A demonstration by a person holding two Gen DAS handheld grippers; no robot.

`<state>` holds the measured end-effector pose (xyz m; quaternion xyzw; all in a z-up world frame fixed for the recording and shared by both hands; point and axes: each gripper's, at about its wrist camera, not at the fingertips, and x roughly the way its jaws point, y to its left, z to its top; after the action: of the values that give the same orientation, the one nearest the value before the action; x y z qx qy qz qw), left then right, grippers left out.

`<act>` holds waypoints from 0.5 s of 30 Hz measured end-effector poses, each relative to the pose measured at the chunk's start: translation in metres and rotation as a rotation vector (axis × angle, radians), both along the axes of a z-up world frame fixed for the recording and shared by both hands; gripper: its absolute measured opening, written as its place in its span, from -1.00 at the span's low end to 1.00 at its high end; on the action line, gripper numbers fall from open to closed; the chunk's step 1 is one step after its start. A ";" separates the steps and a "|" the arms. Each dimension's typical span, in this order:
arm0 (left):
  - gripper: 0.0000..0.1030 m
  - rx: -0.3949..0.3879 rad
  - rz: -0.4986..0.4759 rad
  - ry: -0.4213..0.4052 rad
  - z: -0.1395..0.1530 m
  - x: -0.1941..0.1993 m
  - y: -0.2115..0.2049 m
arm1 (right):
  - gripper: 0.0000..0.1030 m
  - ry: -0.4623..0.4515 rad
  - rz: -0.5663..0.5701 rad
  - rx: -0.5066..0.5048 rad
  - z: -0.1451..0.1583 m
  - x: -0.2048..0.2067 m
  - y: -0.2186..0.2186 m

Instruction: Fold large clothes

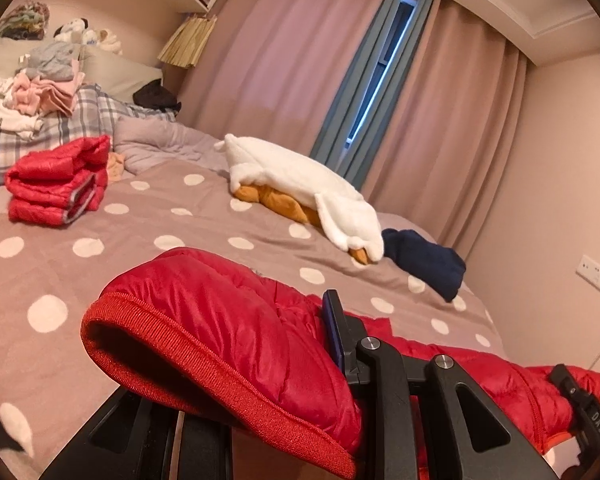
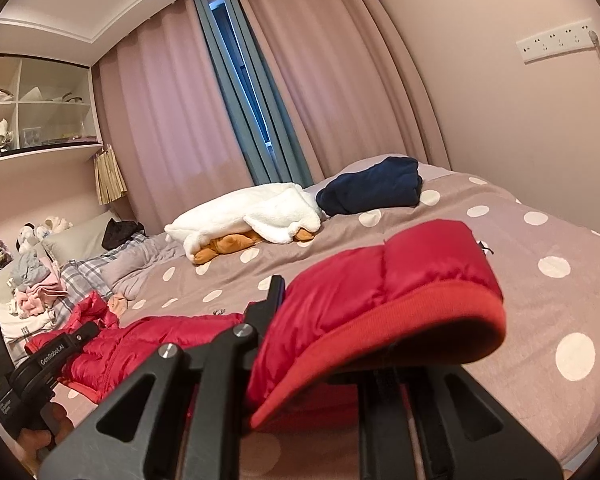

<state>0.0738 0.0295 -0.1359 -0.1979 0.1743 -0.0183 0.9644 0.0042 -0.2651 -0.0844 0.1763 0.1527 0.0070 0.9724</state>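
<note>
With the red puffer jacket (image 1: pixel 228 320) pinched at its ribbed hem by the left gripper (image 1: pixel 340 344) and right gripper (image 2: pixel 276 320), the slick fabric could be dropped if either grip is loosened.

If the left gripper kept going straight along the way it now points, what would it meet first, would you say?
Carrying the red puffer jacket, the left gripper points slightly downward across the polka-dot bedspread. It would probably meet the bedspread first, short of the white fleece blanket, though depth is unclear.
</note>
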 end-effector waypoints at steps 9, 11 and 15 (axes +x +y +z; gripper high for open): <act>-0.51 0.018 0.002 0.040 -0.008 0.031 -0.009 | -0.66 0.023 -0.006 -0.014 -0.010 0.033 -0.001; -0.51 0.026 0.003 0.046 -0.011 0.038 -0.011 | -0.66 0.029 -0.006 -0.013 -0.012 0.040 -0.001; -0.51 0.034 0.005 0.071 -0.018 0.054 -0.016 | -0.66 0.053 -0.011 -0.005 -0.020 0.056 -0.002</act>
<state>0.1275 0.0136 -0.1544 -0.1825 0.2080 -0.0061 0.9609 0.0607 -0.2673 -0.1043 0.1749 0.1776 -0.0037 0.9684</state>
